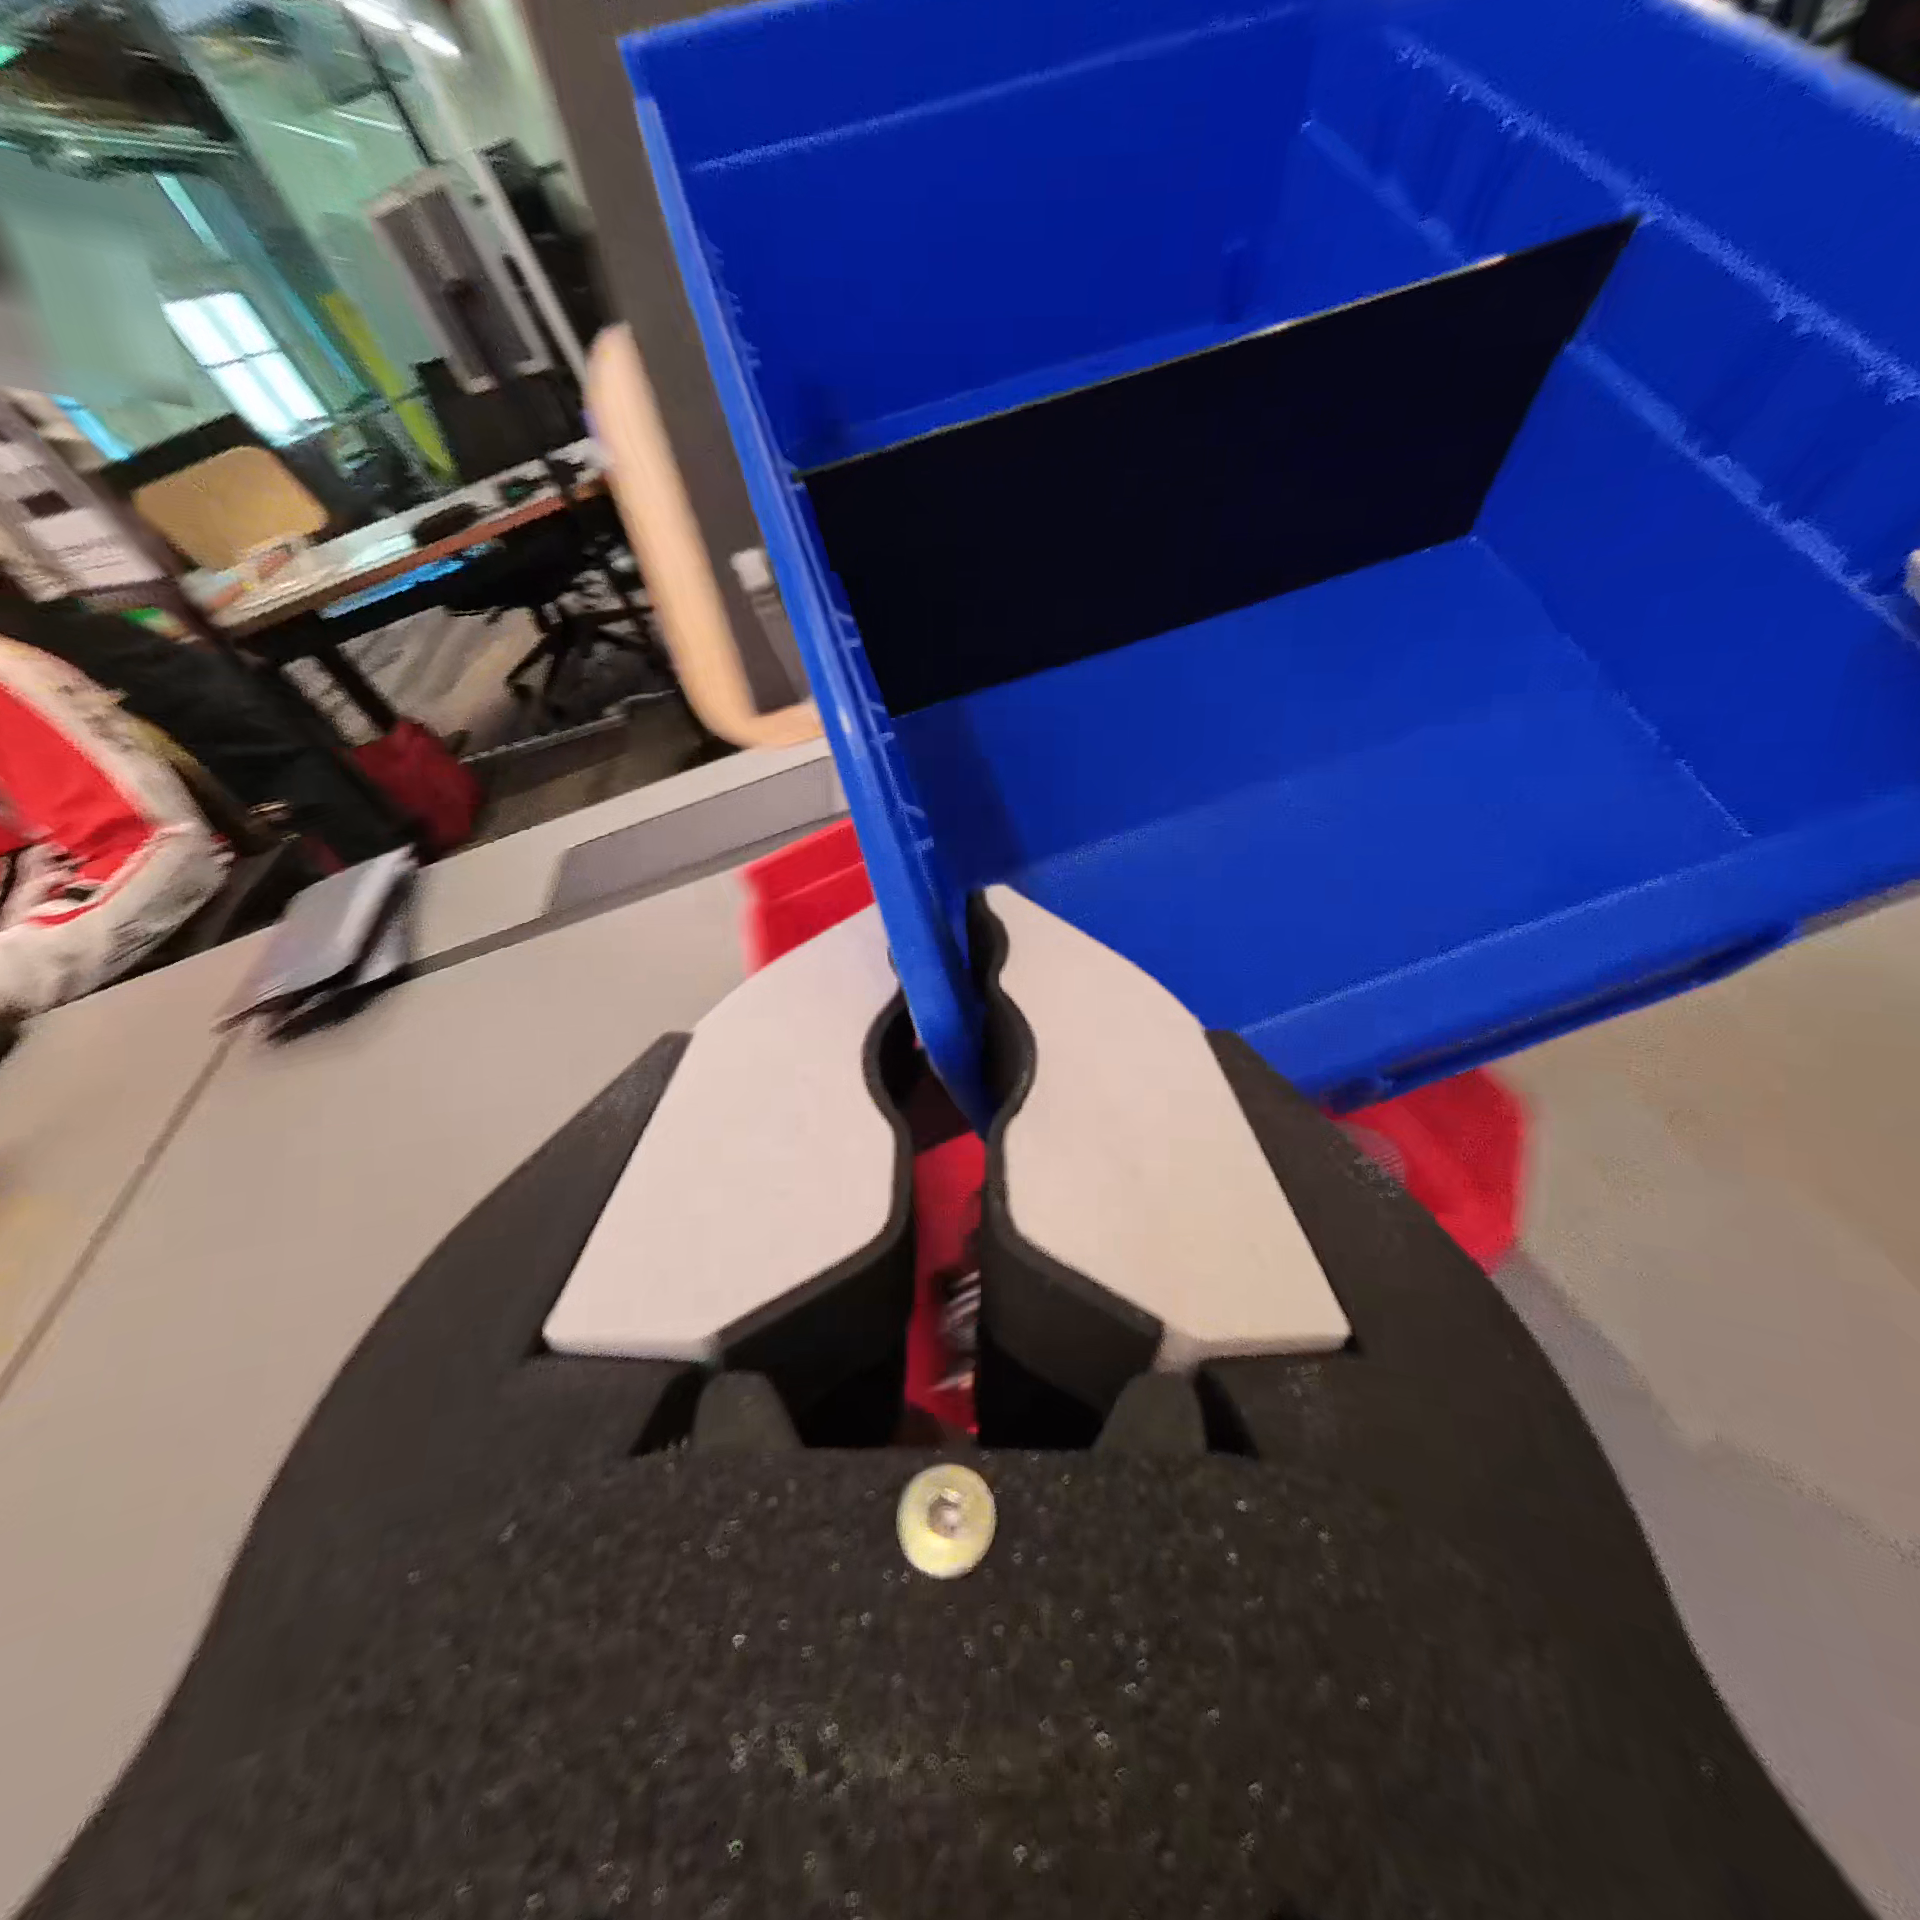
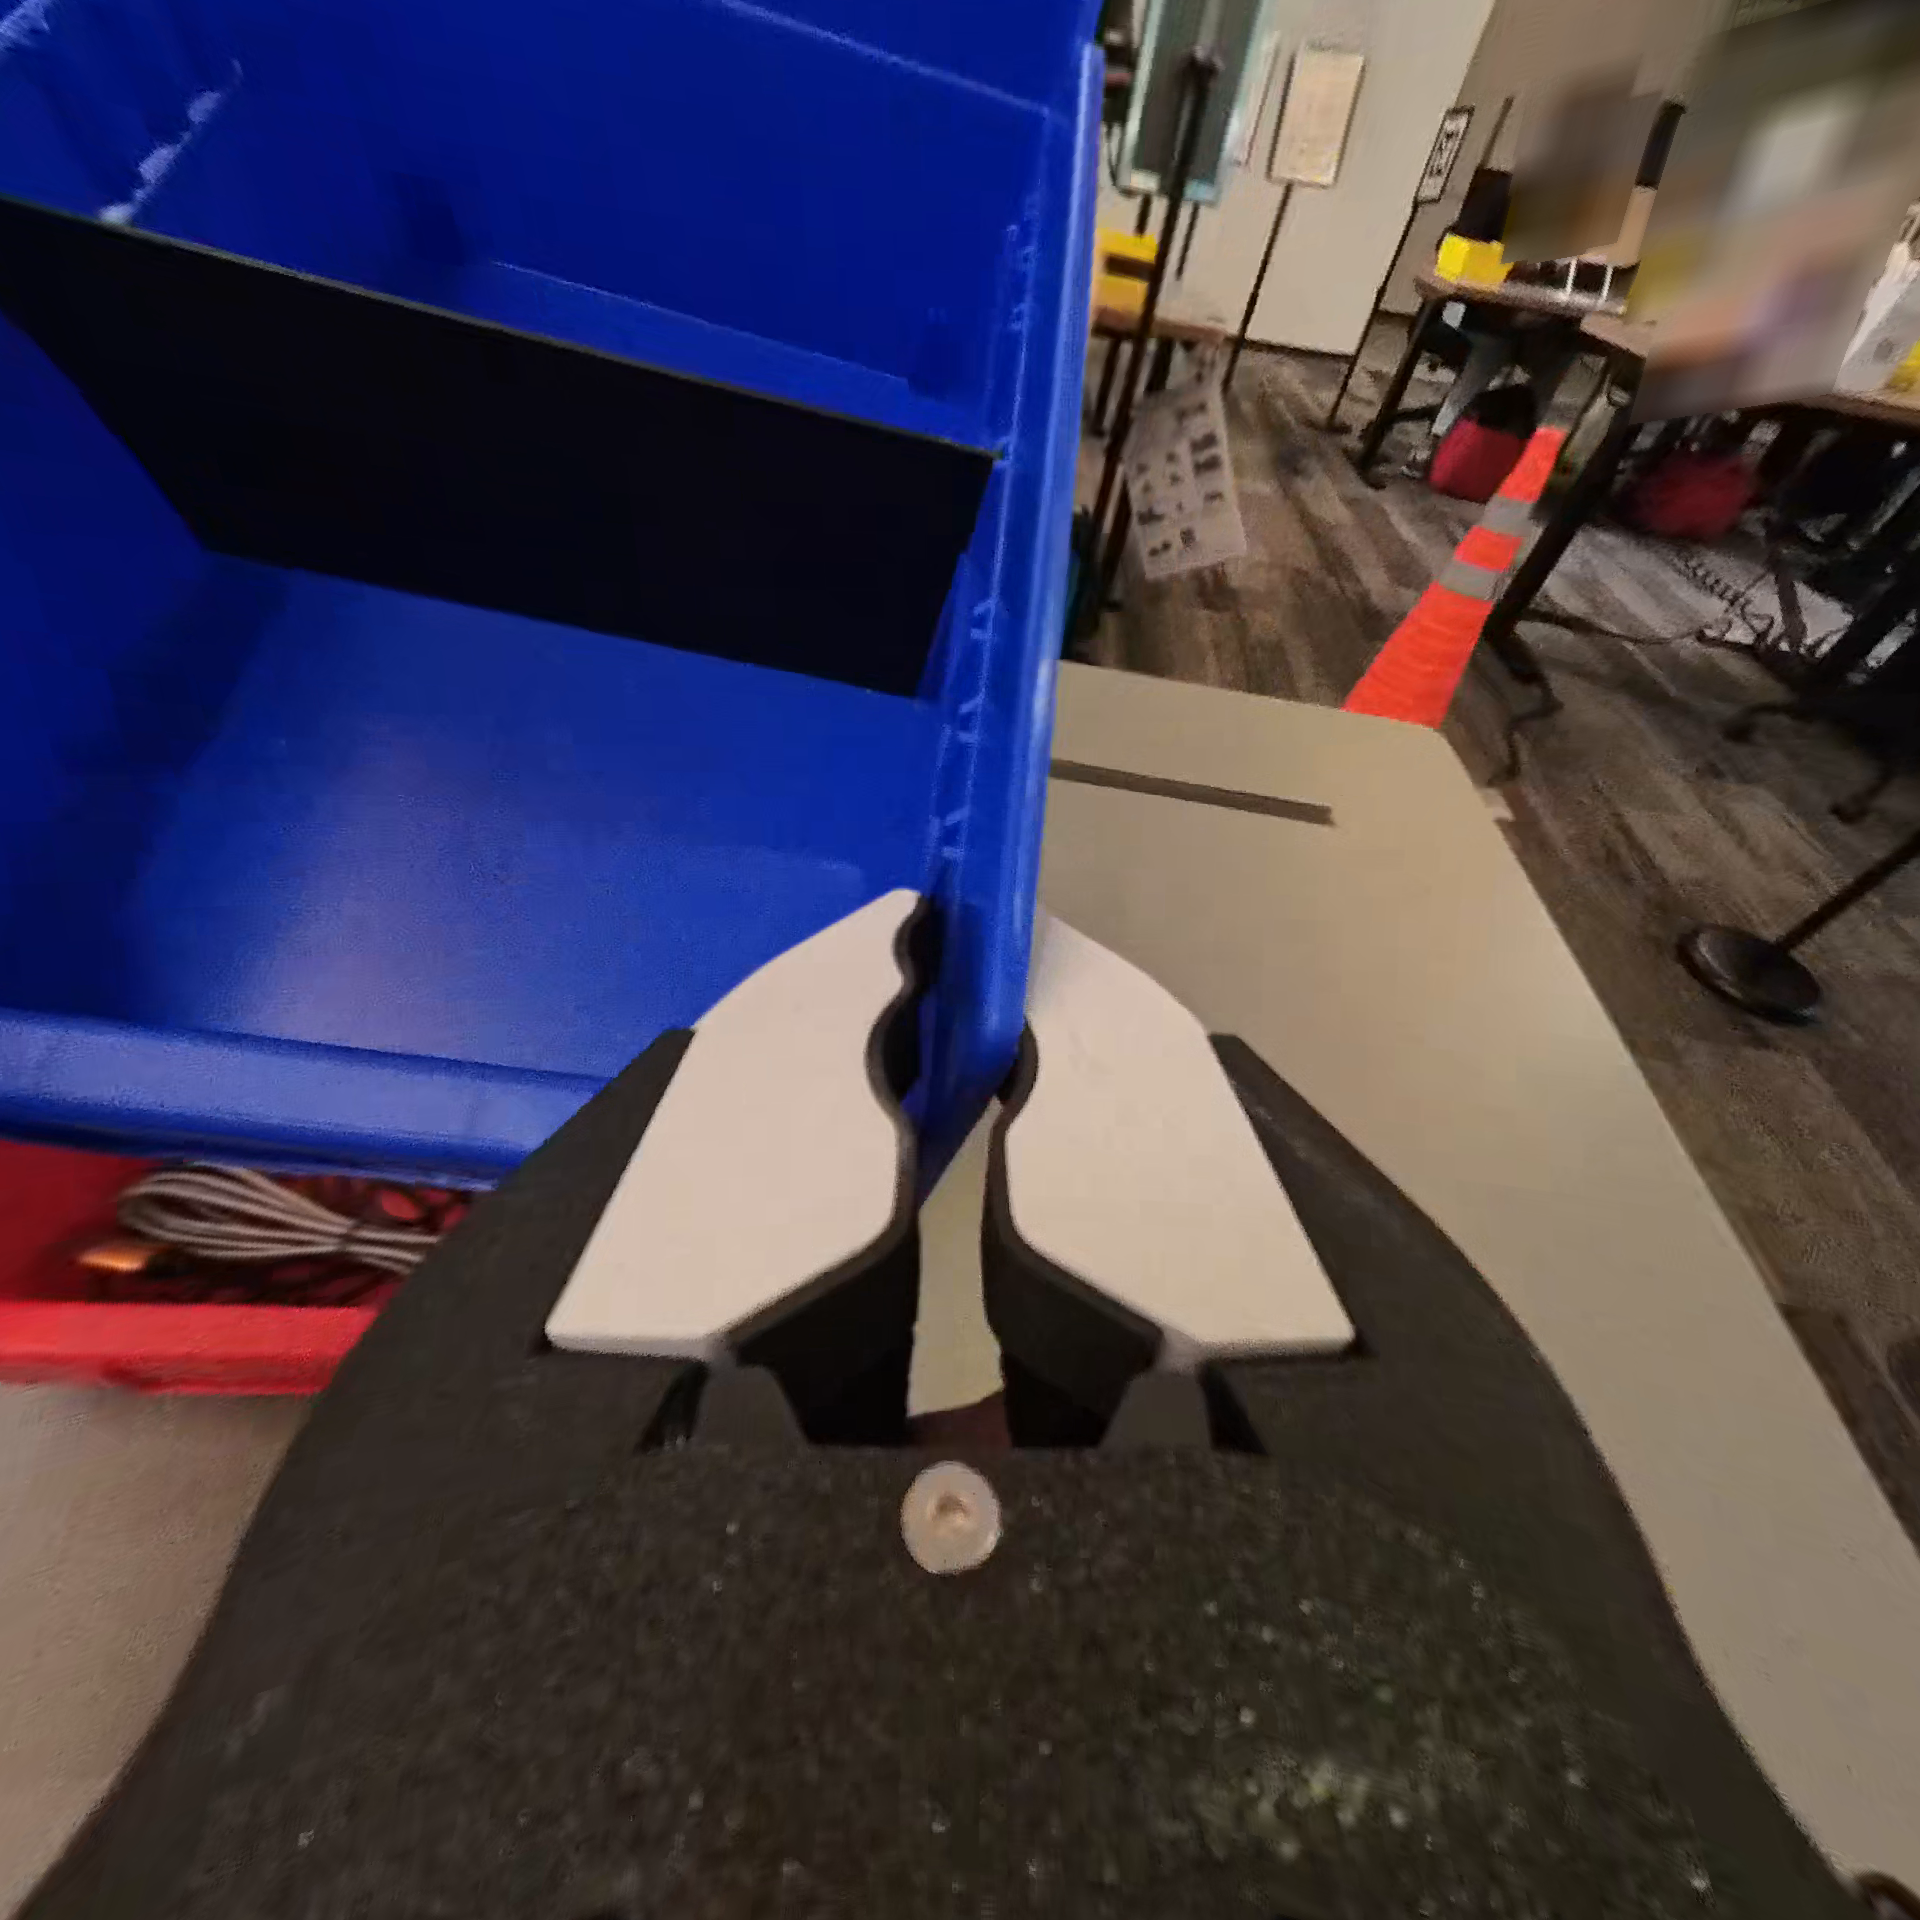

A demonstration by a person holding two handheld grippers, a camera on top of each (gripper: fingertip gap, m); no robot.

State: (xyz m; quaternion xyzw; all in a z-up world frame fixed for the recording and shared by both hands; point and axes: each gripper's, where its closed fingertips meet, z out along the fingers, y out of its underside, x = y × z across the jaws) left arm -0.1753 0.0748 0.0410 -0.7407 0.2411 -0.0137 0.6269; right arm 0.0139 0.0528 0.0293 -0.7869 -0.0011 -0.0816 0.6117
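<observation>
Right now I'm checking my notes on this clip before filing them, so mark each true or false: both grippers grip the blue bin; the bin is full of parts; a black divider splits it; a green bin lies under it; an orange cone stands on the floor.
1. Both grippers grip the blue bin: true. The left gripper and the right gripper are each shut on a side wall.
2. The bin is full: false. Both visible compartments are empty.
3. A black divider splits it: true.
4. A green bin lies under it: false. It is a red bin, holding a grey cable.
5. An orange cone stands on the floor: true.
</observation>
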